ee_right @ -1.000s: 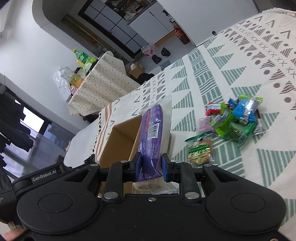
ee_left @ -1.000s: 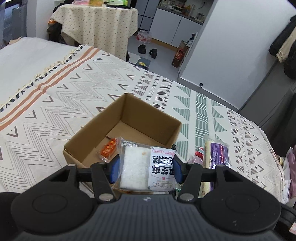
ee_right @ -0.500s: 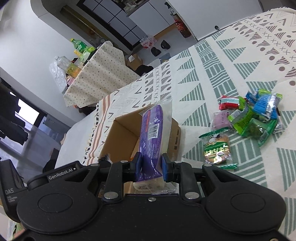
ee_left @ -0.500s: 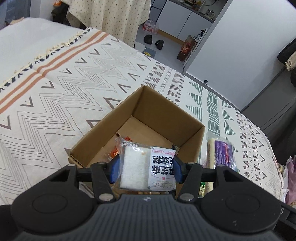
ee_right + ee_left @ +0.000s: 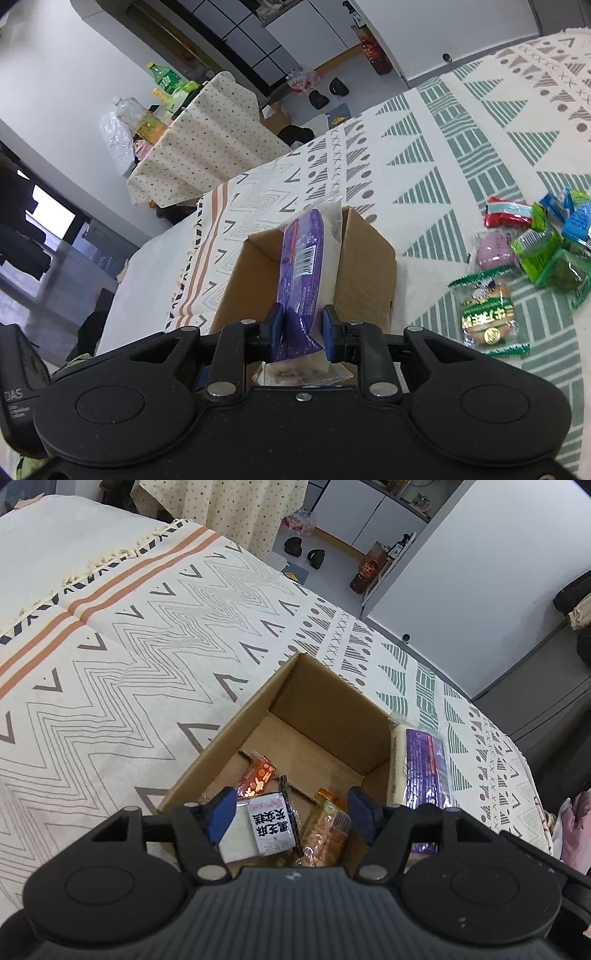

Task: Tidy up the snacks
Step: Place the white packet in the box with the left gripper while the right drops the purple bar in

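Right wrist: fingers (image 5: pixel 271 326) clamp purple pack (image 5: pixel 301 273) upright

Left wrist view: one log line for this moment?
left tool open | white snack packet dropped in cardboard box | right tool holds purple packet

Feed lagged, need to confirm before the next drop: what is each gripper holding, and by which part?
Left gripper: open, empty, the white rice-cake packet lying in the cardboard box. Right gripper: shut on the purple snack packet, pinched at its near end.
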Available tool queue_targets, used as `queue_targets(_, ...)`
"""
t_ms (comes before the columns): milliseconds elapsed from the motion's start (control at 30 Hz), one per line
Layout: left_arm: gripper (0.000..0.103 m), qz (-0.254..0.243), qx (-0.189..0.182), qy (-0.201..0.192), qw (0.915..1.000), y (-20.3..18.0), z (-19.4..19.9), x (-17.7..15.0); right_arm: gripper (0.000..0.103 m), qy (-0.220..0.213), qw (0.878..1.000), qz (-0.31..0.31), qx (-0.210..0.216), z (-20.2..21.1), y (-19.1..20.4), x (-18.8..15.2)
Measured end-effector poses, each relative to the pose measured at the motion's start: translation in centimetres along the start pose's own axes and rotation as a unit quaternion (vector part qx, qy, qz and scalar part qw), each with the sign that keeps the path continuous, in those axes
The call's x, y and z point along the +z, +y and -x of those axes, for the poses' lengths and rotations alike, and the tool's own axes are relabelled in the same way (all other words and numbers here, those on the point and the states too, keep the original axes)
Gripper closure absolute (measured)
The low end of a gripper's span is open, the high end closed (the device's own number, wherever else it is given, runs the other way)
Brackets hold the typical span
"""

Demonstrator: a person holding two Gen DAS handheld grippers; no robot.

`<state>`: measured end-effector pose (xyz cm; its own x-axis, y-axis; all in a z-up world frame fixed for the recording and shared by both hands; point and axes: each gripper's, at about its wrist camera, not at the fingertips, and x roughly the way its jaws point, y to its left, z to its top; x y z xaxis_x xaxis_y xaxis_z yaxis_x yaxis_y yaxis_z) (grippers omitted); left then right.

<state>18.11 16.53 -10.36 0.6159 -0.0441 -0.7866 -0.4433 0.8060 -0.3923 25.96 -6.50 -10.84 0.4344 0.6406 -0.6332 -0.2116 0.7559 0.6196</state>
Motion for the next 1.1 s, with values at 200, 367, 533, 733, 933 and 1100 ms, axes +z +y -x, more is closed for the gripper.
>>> queue_targets(200,0.033,-0.003,0.005,0.005,1.0,0.5,0.5,0.0,0.079,0.001,1.0,0.012,0.0,-0.4,1.1,-0.5)
queue_targets(367,0.028,-0.011,0.012,0.005,0.9999,0.5,1.2,-0.2,0.067,0.002,1.0,0.012,-0.005,0.2,1.5,-0.6)
queue_targets(533,0.024,-0.022,0.017,-0.001,0.9996,0.0,2.0,-0.5,0.05,-0.013,1.0,0.016,-0.013,1.7,1.6,-0.6)
queue_targets(733,0.017,-0.036,0.032,-0.011,0.9988,-1.2,2.9,-1.1,0.041,-0.015,1.0,0.009,-0.023,3.3,0.6,-0.6)
queue_targets(933,0.016,-0.053,0.044,-0.014,0.9975,-2.9,3.2,-1.9,0.031,-0.024,0.999,0.009,-0.04,5.1,-0.6,-0.7)
queue_targets(1100,0.015,-0.074,0.049,-0.013,0.996,-5.1,3.3,-2.9,0.024,-0.034,0.997,0.011,-0.071,6.7,-1.8,-0.5)
